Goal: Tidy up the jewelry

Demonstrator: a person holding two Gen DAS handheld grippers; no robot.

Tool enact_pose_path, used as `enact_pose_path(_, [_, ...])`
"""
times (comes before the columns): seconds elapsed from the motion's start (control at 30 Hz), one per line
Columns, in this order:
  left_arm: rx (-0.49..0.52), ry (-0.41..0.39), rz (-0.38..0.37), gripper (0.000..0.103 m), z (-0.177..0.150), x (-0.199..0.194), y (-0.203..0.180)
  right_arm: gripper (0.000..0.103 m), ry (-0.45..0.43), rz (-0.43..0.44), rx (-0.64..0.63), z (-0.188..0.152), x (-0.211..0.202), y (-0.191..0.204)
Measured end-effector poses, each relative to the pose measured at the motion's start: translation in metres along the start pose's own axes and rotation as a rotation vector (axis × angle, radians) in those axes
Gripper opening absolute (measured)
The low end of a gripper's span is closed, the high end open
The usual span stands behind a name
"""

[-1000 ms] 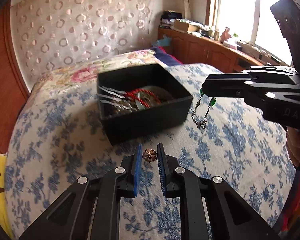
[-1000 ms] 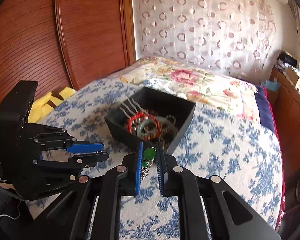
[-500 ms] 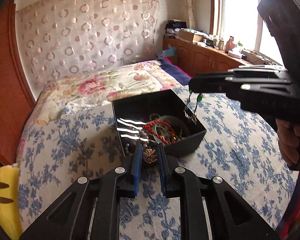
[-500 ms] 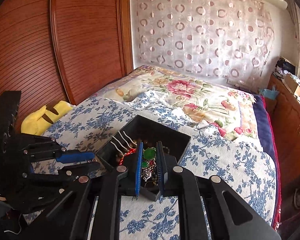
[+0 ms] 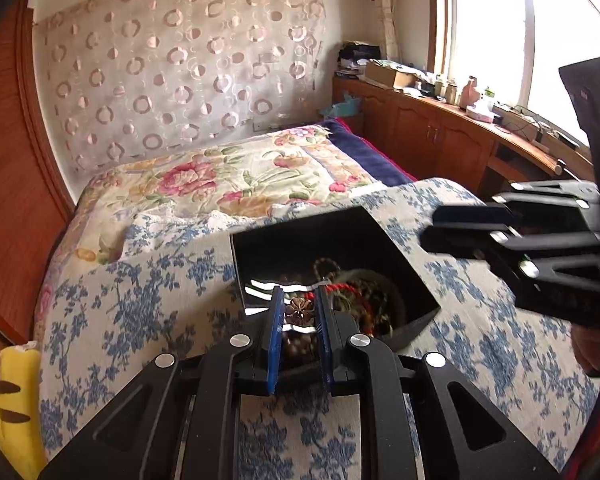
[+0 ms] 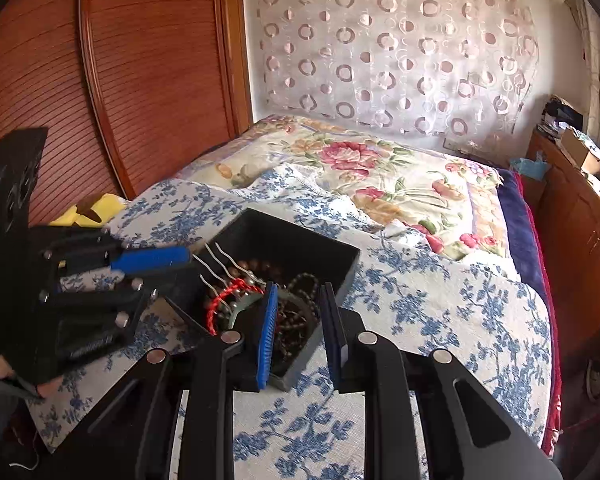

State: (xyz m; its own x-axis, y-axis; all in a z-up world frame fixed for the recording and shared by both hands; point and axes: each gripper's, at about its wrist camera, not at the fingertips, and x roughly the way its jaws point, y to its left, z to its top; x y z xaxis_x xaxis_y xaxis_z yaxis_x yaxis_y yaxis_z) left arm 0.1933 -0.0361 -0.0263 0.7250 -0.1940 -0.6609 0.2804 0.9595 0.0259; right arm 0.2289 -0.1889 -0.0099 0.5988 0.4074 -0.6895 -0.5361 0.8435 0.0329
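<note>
The left gripper (image 5: 298, 312) is clenched on a small bronze flower-shaped ornament (image 5: 299, 310), pinched between the tips of its blue fingers (image 5: 276, 320) and held just above the near edge of the black jewelry box (image 5: 380, 232), which sits on the blue-flowered bedspread (image 5: 132, 304). The right gripper (image 6: 298, 320) hangs over the box's other near corner with its fingers released and nothing between them. Inside the box lie a red beaded bracelet (image 6: 224, 300), dark bead strands (image 6: 296, 320) and thin silvery wire pieces (image 6: 216, 264), all heaped together. The ornament looks light, rigid and tiny, with scalloped edges that give the pads little flat surface; a grip across its widest part seems safest, and it would likely slip or twist out if squeezed off-centre. The bead strands are limp and prone to tangling, so anything dropped among them may snag. Letting the ornament go low over an open patch of the box floor seems the sensible next move.
</note>
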Motion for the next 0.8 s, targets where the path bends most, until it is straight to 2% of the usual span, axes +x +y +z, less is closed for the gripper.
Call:
enact_pose_path(0.4, [-0.005,-0.010,0.026,0.016,0.019,0.013,-0.003,0.024,-0.005,-0.014,0.020,-0.019,-0.012,-0.013])
enact_pose_path(0.47, [-0.004,-0.010,0.030,0.026,0.018,0.012,-0.003,0.024,-0.010,-0.010,0.025,-0.022,-0.014,-0.014])
enact_pose_path(0.5, [-0.004,-0.013,0.031,0.035,0.018,0.010,-0.004,0.024,-0.009,-0.009,0.025,-0.022,-0.014,-0.014])
enact_pose_path(0.63, [-0.016,-0.029,0.030,0.039,0.011,-0.004,-0.005,0.024,-0.026,-0.009,0.035,-0.027,-0.020,-0.011])
enact_pose_path(0.67, [-0.020,-0.034,0.030,0.041,0.009,-0.009,-0.004,0.024,-0.032,-0.008,0.039,-0.029,-0.023,-0.010])
enact_pose_path(0.7, [-0.024,-0.042,0.031,0.049,0.006,-0.014,-0.004,0.026,-0.041,-0.011,0.047,-0.031,-0.027,-0.009])
enact_pose_path(0.73, [-0.029,-0.053,0.037,0.056,0.003,-0.022,-0.005,0.032,-0.052,-0.016,0.055,-0.034,-0.031,-0.008])
enact_pose_path(0.77, [-0.031,-0.062,0.042,0.059,0.000,-0.028,-0.005,0.036,-0.063,-0.024,0.063,-0.036,-0.035,-0.006])
enact_pose_path(0.8, [-0.033,-0.071,0.047,0.065,-0.002,-0.035,-0.006,0.044,-0.074,-0.030,0.069,-0.037,-0.039,-0.004])
